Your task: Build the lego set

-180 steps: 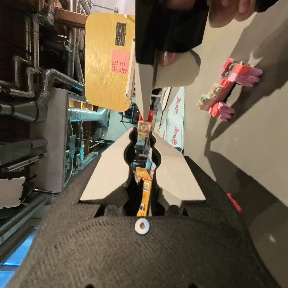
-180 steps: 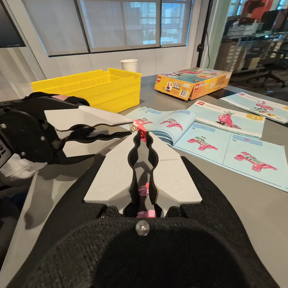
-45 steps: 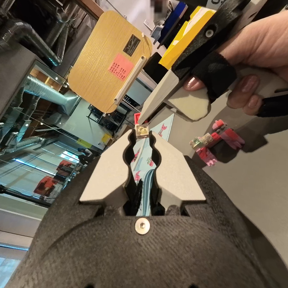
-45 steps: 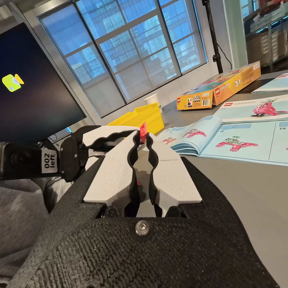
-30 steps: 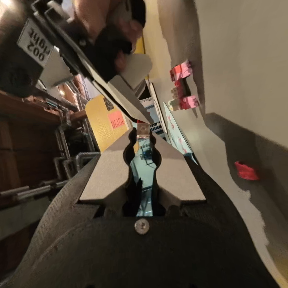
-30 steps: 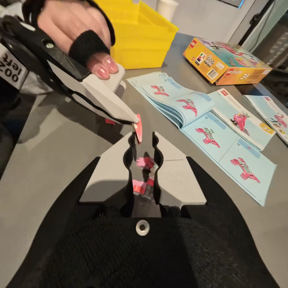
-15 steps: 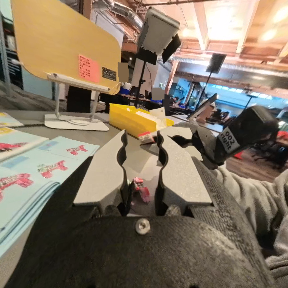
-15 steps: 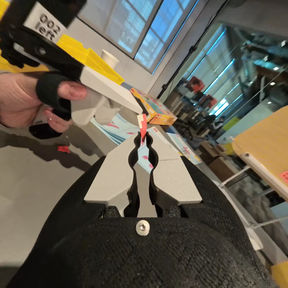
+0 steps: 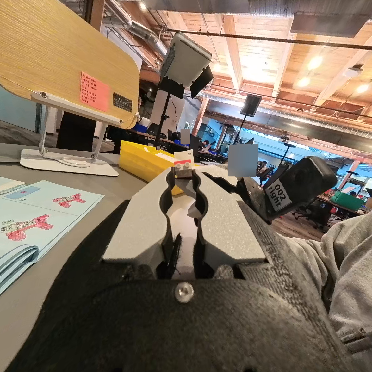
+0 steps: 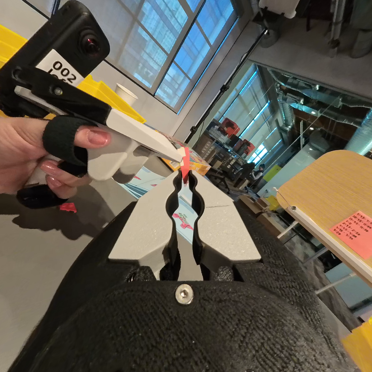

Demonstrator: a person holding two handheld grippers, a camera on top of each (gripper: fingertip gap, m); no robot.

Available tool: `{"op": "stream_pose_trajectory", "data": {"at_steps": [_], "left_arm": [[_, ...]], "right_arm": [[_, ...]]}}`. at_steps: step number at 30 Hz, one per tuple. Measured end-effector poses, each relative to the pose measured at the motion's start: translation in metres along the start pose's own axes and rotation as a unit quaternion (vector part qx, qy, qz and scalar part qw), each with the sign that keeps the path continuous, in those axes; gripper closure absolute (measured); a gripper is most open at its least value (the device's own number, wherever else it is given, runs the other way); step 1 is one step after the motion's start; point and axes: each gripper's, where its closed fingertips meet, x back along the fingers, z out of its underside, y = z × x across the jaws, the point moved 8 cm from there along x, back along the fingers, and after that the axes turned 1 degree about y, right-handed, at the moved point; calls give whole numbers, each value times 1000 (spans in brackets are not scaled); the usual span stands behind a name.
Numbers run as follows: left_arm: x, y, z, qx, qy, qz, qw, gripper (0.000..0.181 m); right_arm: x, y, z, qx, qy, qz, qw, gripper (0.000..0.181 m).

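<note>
Left claw point(image 9: 182, 174) clamped on a small tan brick point(image 9: 182, 171), held up off the counter point(image 9: 128, 184) | right claw point(image 10: 183, 178) pinching a red piece point(image 10: 185, 161) that meets the tan brick at the tips | loose red piece point(image 10: 68, 207) on the counter below the left hand point(image 10: 30, 153) | open instruction booklet point(image 9: 30, 217) and yellow bin point(image 9: 145, 161) beyond.

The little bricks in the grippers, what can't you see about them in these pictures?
- Left wrist view: the tan brick has its sides covered by the left gripper.
- Right wrist view: the red piece shows edge-on, shape unclear; its lower end is pinched in the right gripper.
- Whether the two pieces are joined: cannot tell.
</note>
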Motion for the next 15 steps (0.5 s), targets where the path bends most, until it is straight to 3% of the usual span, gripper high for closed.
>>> {"op": "stream_pose_trajectory", "data": {"at_steps": [7,15], "left_arm": [[-1,3,2,-12,41,-21,999,167],[1,6,3,1,-6,-38,999,161]], "right_arm": [[-3,4,6,24,25,11,999,176],[-6,5,5,22,48,20,998,177]]}}
